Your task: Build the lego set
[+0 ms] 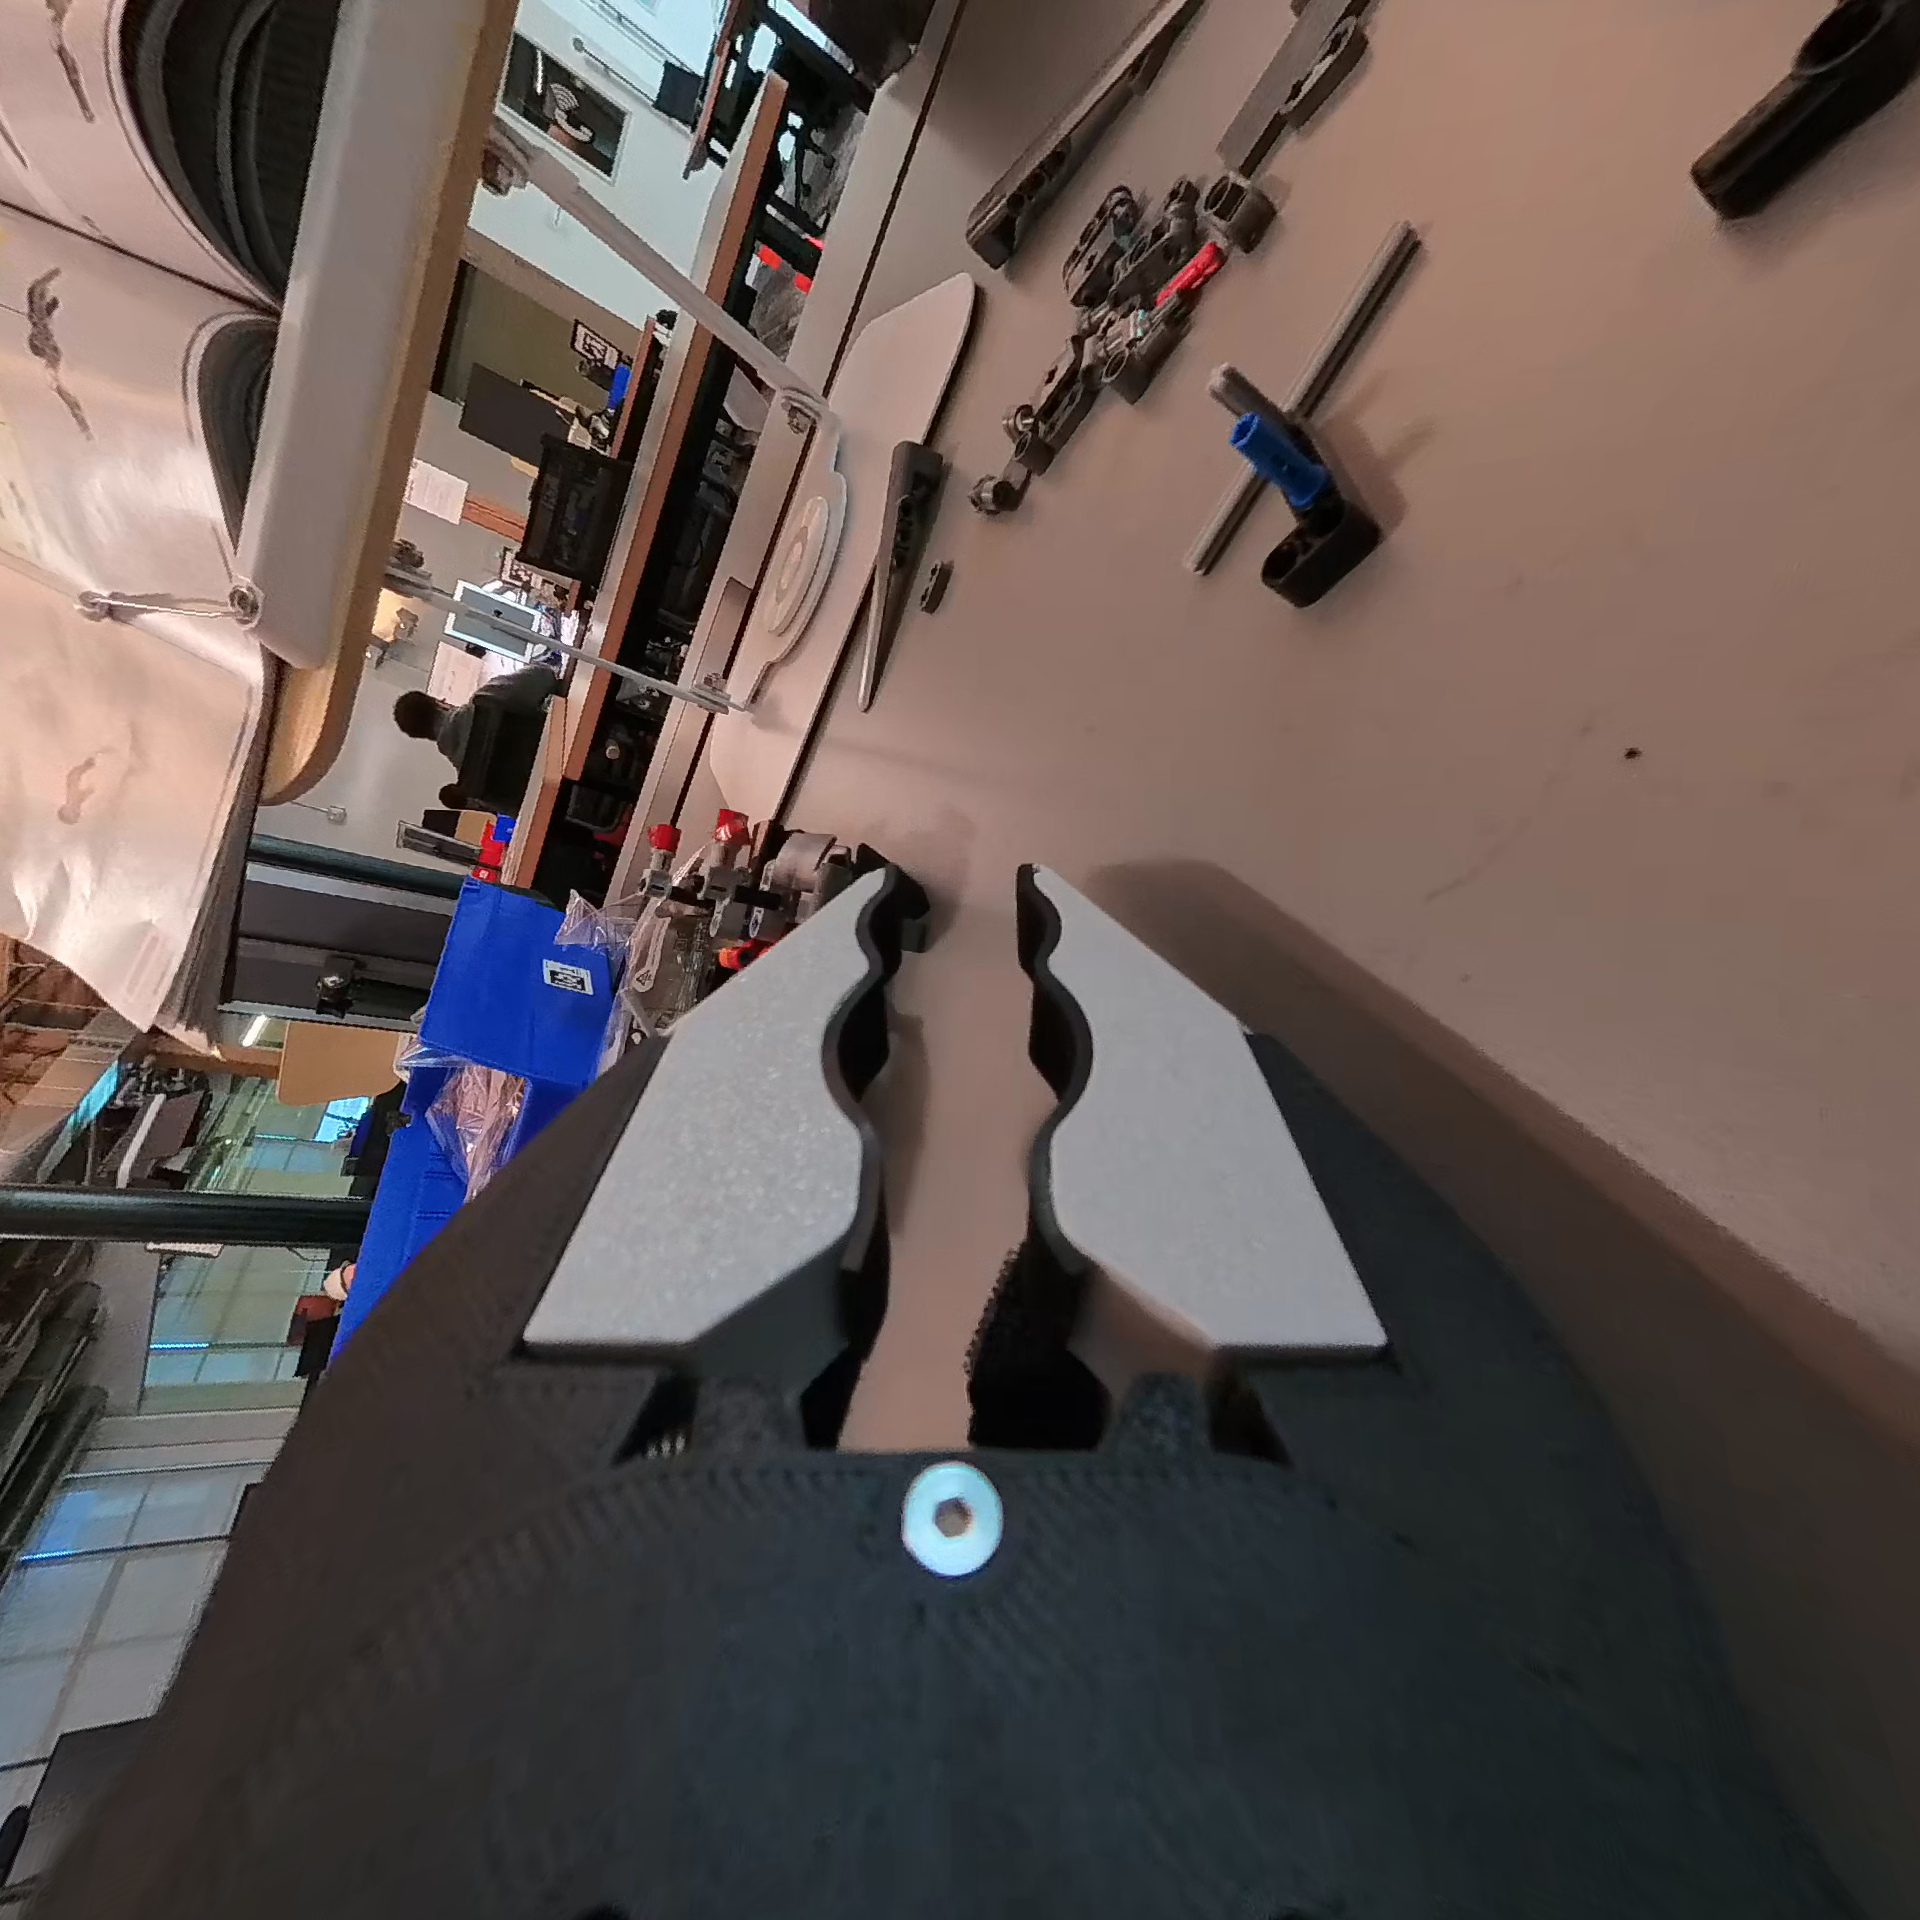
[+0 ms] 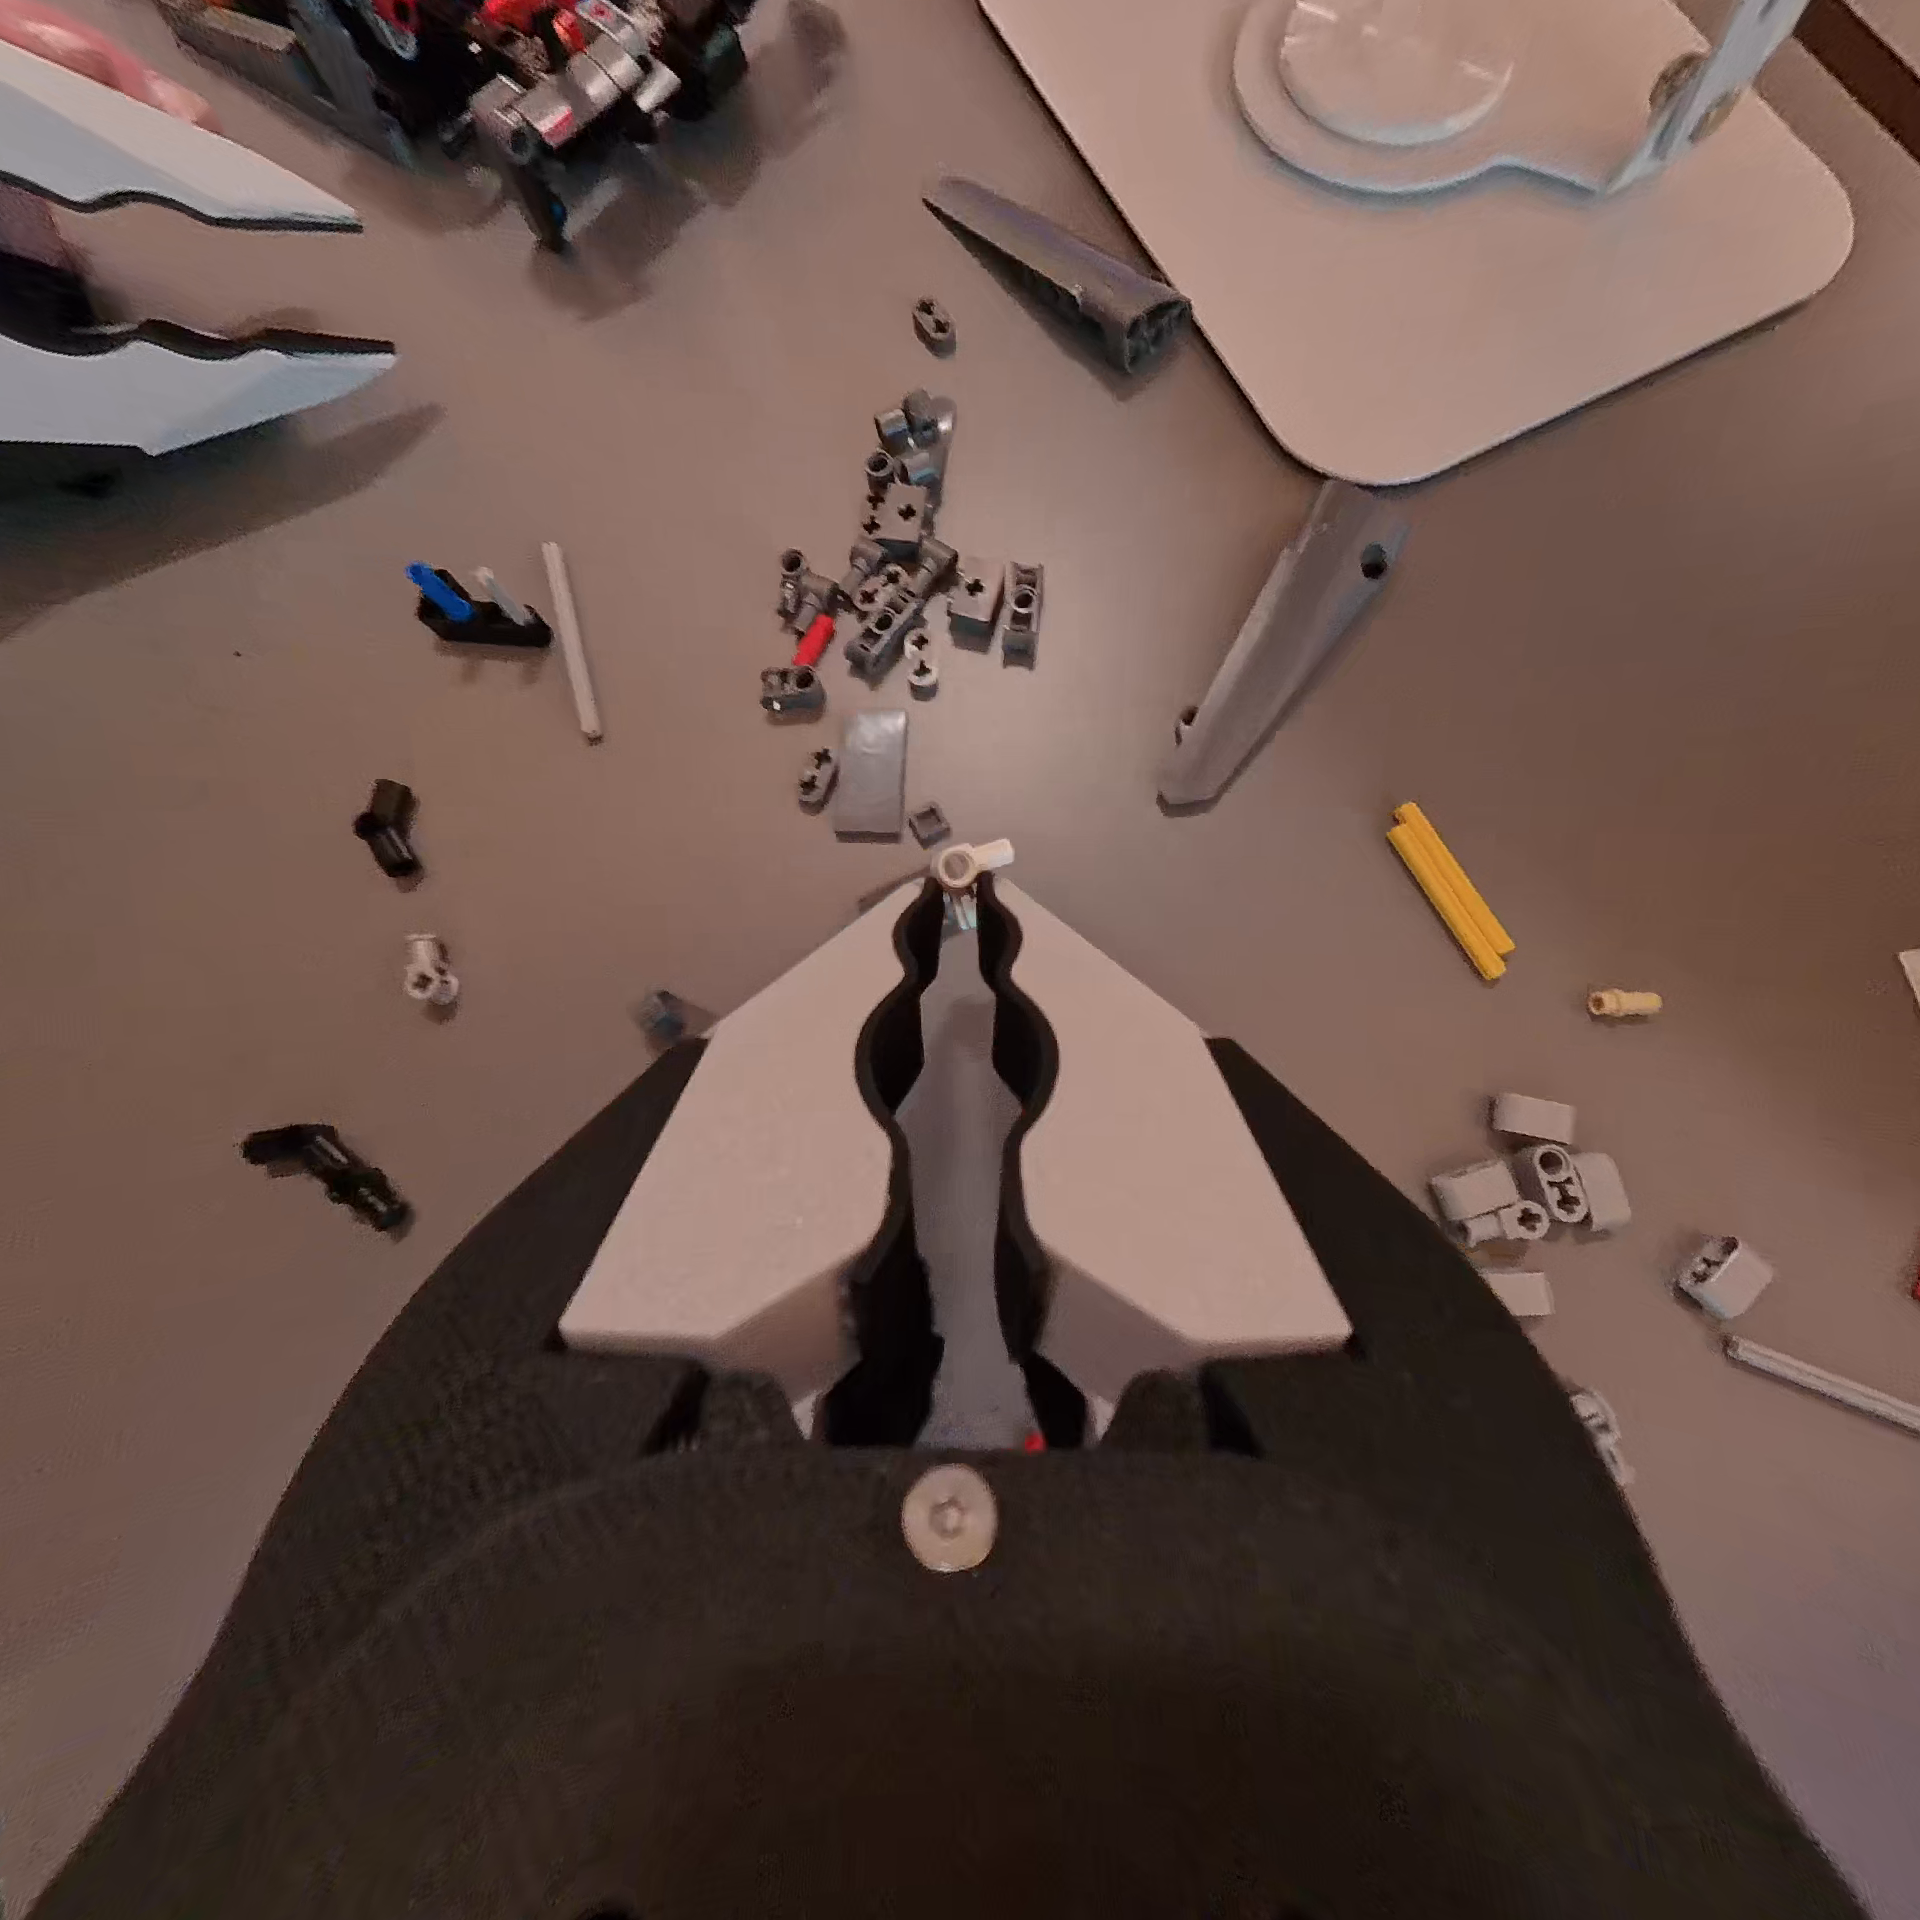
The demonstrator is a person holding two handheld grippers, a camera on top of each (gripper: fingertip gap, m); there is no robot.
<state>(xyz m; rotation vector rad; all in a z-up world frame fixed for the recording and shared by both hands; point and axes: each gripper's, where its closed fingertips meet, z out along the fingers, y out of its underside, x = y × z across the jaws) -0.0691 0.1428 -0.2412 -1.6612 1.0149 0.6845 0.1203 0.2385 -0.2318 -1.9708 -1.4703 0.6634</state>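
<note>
Right gripper (image 2: pixel 961 891) is pinching a small light-grey connector piece (image 2: pixel 968 862) at its fingertips, above the table (image 2: pixel 1558 644), a flat grey tile (image 2: pixel 871 771) just ahead. Left gripper (image 1: pixel 961 883) hangs spread, nothing between its fingers, a half-built brick model (image 1: pixel 769 883) just beside its left tip.

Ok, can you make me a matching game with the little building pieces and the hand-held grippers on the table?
Things:
1. right hand-held gripper
2. left hand-held gripper
3. two long rods
4. short peg in the grey pile

Matches:
A. red
B. pinching a small pale connector piece
C. yellow
D. open, nothing between its fingers

Pairs: 1-B, 2-D, 3-C, 4-A
</note>
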